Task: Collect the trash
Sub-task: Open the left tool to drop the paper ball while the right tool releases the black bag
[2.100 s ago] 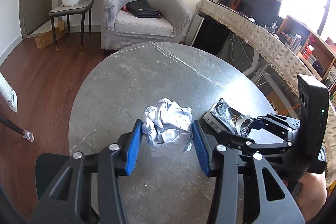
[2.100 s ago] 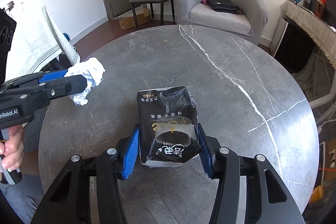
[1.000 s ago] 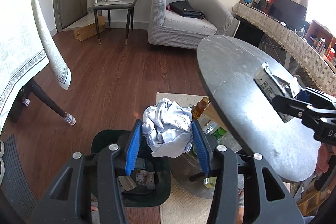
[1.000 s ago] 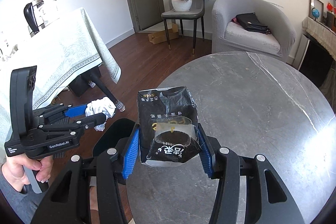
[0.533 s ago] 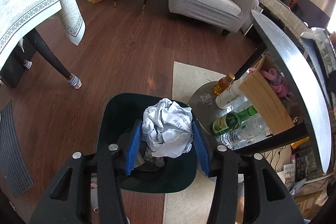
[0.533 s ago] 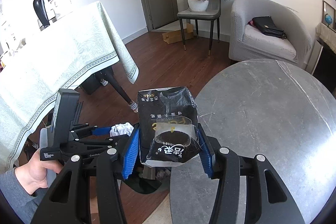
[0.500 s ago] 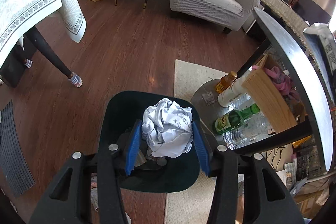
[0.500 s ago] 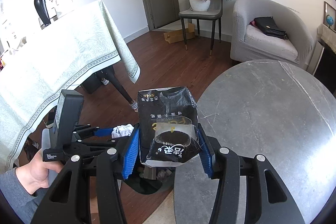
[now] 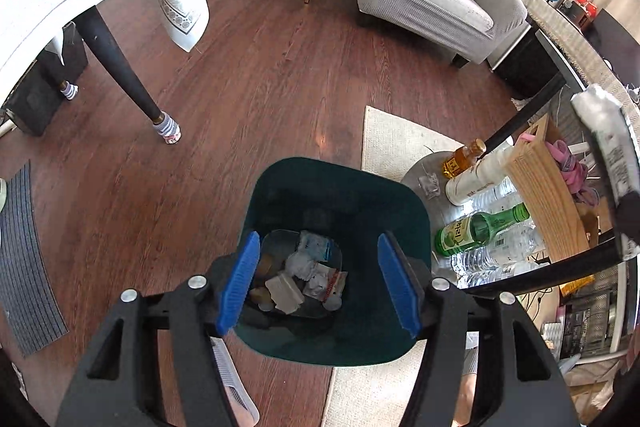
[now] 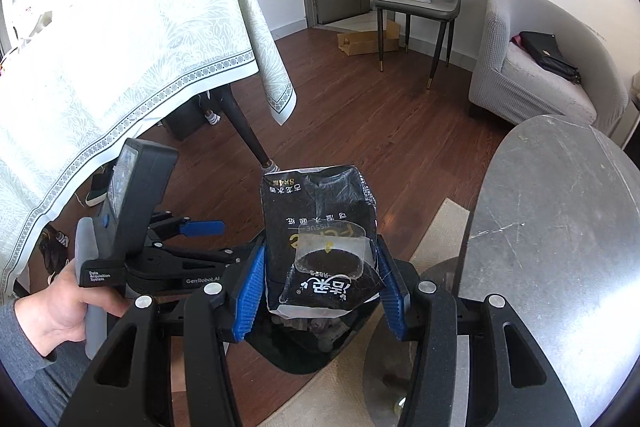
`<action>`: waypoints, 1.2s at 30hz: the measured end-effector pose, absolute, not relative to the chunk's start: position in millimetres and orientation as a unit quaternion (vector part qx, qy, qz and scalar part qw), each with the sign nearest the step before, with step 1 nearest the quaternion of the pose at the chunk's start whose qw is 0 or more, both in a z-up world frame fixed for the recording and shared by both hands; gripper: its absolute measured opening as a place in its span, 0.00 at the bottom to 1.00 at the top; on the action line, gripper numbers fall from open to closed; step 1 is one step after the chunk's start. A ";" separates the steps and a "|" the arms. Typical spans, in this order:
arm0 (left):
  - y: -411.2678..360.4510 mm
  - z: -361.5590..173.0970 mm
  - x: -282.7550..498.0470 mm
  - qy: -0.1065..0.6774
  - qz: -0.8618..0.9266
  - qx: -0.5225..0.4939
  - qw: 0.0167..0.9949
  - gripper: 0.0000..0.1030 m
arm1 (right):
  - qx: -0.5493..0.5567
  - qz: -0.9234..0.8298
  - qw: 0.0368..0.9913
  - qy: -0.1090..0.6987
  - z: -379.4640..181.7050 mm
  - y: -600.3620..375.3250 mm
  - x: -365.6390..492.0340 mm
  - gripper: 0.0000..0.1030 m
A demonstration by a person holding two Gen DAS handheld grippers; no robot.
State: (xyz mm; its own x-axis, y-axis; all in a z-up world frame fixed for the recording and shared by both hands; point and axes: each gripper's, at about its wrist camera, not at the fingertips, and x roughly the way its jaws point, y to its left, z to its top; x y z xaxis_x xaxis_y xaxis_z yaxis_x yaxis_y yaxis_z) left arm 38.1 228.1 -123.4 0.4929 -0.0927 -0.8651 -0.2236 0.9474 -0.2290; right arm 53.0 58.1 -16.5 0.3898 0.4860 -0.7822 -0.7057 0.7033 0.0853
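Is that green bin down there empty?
No. The green bin holds crumpled paper and wrappers on its bottom, seen between the opening left claw.

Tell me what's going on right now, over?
Left gripper opening, empty, above green bin. Right gripper shut on black tissue pack, bin just beneath. Nothing blocking.

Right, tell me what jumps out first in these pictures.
The black tissue pack clamped in the right gripper fills the middle of its view, above the dark green bin. In the left view, the left gripper hangs over that bin, its jaws opening with nothing between them, crumpled trash lying at the bottom.
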 end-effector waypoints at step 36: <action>247.4 -11.4 -5.4 0.380 0.031 -0.176 0.907 0.35 | -0.286 0.330 0.726 0.531 -152.0 126.5 36.9 0.60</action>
State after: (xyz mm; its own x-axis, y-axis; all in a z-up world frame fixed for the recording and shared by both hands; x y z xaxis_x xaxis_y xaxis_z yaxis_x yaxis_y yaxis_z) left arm -5.4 247.4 -11.4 0.7086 -0.0775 -0.7014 -0.1901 0.9362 -0.2955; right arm 36.9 126.5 -152.0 0.2183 0.1756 -0.9600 -0.7837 0.6177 -0.0652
